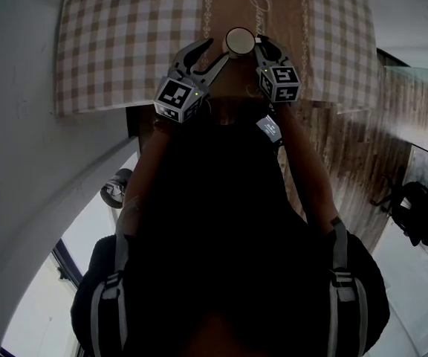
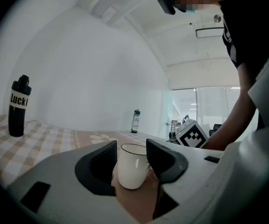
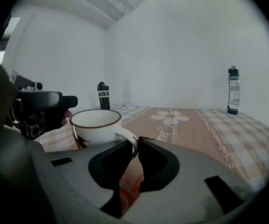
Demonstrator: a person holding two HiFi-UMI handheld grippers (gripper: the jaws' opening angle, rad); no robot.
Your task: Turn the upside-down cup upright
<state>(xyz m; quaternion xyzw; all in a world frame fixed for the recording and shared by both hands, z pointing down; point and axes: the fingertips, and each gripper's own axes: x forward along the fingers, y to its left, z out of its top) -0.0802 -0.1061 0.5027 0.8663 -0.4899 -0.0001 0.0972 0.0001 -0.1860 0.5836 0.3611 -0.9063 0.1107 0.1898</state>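
L gripper (image 2: 132, 148) fingers clamp the cup (image 2: 133, 168) body, steadying it rim-up. R gripper (image 3: 135, 144) fingers are pinched on the handle (image 3: 129, 138), prob. for roll control. Base looks down on tabletop (image 3: 209, 125); flip seems done, release pending.

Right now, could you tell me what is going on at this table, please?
A person holds a gripper in each hand, and both are on one white cup over the checked cloth. The left gripper has its jaws closed round the cup's body. The right gripper is pinched on the handle. The cup stands mouth up and appears to rest on the cloth, so the turning looks done, though neither gripper has let go yet.
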